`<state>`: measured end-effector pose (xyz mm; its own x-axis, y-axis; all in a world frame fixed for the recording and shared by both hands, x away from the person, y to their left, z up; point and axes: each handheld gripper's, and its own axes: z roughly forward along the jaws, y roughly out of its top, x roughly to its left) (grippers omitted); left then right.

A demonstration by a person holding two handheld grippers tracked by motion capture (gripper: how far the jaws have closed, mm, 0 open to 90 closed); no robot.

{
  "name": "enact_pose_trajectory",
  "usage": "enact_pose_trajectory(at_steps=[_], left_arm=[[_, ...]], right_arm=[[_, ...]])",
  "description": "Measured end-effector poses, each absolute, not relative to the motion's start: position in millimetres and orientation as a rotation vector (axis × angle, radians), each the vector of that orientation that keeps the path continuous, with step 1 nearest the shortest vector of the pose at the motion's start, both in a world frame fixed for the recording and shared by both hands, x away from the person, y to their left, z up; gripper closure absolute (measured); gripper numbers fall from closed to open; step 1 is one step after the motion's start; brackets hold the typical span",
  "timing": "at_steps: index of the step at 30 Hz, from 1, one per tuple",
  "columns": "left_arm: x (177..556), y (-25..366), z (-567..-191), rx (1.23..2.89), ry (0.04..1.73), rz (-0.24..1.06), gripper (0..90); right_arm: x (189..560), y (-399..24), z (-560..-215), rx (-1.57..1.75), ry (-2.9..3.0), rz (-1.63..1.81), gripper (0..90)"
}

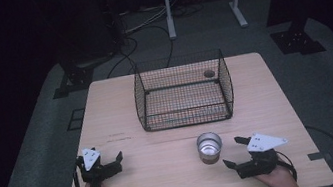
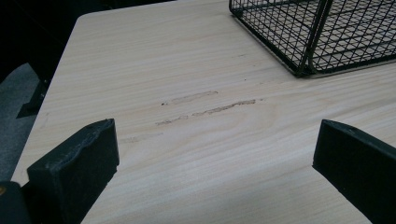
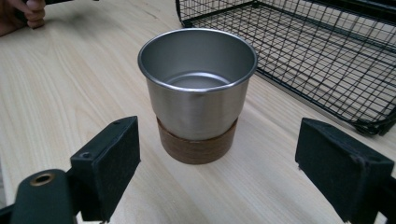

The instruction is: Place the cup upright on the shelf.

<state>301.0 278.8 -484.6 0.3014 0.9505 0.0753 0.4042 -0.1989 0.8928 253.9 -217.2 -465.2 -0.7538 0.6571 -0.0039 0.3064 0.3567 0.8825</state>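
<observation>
A small dark lump [image 1: 209, 73] at the wire basket's [image 1: 183, 91] far side is too dim to identify. The steel cup [image 3: 198, 95] stands upright on the worktop [image 1: 167, 174], just ahead of my right gripper [image 3: 219, 158], jaws spread wide; my left gripper [image 2: 215, 163] gapes over bare wood

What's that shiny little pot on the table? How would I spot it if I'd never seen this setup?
Start at the black wire basket in the middle of the wooden table. Just in front of its near right corner stands a metal cup, upright and empty. It alone is shiny, with a brown band round its base.
</observation>
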Motion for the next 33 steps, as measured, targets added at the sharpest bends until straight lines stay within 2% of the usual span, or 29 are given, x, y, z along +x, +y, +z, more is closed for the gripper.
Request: enact_pose_trajectory(at_steps=[23,33], left_arm=[[300,278,-484,1.765,1.223,0.854,0.0],[300,277,-485,1.770,1.216,0.861,0.0]], right_arm=[[260,-202,-464,0.851,2.312,1.316,10.7],[274,-191,-462,0.860,2.358,1.292,9.3]])
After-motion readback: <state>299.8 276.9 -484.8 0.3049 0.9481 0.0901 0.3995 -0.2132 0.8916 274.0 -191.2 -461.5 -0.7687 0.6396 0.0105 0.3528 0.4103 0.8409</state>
